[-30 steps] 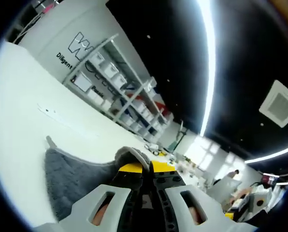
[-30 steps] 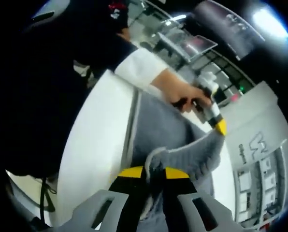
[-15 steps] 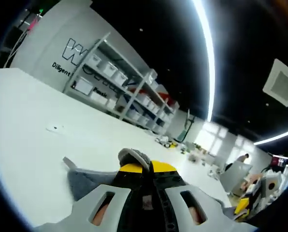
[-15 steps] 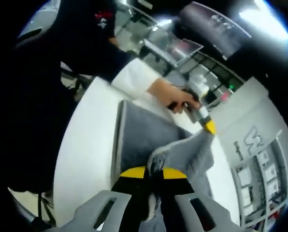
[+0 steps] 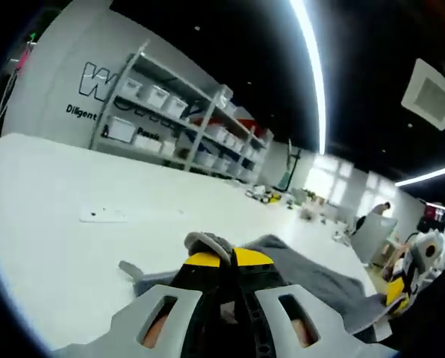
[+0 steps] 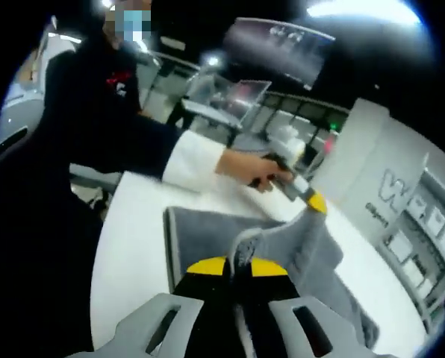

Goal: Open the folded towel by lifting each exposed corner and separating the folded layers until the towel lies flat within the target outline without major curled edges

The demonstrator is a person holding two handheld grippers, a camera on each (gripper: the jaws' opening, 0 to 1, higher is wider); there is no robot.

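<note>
Left gripper and right gripper each pinch a corner of the grey towel; partly unfolded, raised off the white table; flattening remains

A white table carries the grey towel and a small white strip.

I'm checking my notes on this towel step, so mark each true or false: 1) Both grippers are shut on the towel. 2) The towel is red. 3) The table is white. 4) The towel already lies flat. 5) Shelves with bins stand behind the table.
1) True: the left gripper and the right gripper each pinch the towel.
2) False: it is grey.
3) True: the table is white.
4) False: part of it is lifted between the grippers.
5) True: the shelves hold bins.
</note>
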